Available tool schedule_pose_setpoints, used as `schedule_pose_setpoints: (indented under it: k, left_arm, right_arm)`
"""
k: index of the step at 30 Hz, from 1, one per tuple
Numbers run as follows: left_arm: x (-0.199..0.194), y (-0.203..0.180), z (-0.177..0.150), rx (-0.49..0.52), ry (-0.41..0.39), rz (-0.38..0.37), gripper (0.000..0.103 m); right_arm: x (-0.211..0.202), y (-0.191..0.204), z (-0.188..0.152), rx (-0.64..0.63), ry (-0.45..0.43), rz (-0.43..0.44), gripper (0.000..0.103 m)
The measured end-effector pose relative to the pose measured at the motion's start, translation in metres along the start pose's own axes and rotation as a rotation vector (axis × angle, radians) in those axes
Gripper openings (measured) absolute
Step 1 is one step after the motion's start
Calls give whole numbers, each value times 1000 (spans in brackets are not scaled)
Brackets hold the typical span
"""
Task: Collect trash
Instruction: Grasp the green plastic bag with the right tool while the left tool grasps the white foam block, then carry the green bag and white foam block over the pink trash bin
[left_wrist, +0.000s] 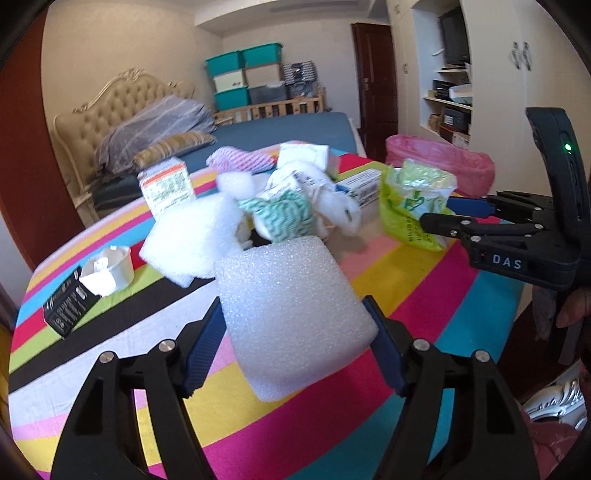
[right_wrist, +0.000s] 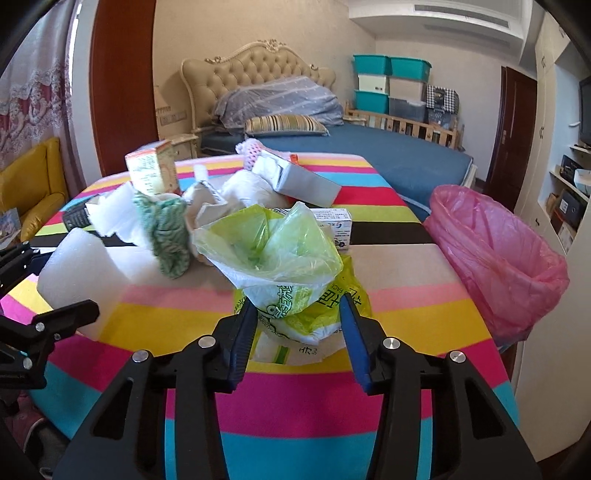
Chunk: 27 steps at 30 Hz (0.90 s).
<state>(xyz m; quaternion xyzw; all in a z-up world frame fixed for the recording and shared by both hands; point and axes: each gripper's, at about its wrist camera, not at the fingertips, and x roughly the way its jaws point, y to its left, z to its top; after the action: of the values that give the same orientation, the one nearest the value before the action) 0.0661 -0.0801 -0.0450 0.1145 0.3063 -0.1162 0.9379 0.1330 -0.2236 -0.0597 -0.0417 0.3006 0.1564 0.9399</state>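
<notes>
Striped table (right_wrist: 388, 258) holds most trash uncollected. Left claw (left_wrist: 295, 328) clamps a foam block (left_wrist: 291, 317); right claw (right_wrist: 295, 325) pinches a green bag (right_wrist: 273, 254). Pink-lined bin (right_wrist: 506, 258) waits to its right.

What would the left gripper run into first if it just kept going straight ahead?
The white foam block, which already sits between the left gripper fingers. Beyond it lies the pile, probably the green-and-white cloth next, though depth is hard to judge.
</notes>
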Motion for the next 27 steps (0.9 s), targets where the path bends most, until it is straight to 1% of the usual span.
schedule_pose_setpoints:
  k: [4, 10, 15, 20, 27]
  left_arm:
    - [-9, -12, 1, 49, -39, 5, 71]
    - [-4, -8, 4, 27, -26, -2, 71]
    - [1, -11, 12, 44, -35, -11, 71]
    - [17, -16, 35, 30, -14, -76, 71]
    - [31, -39, 80, 47, -59, -141, 71]
  right_arm:
    - [-12, 1, -6, 19, -40, 3, 44]
    - [-23, -6, -8, 43, -62, -9, 44]
    - [-27, -18, -8, 77, -77, -30, 45]
    - [-35, -32, -5, 96, -102, -63, 45]
    - [-48, -66, 2, 135, -141, -146, 45]
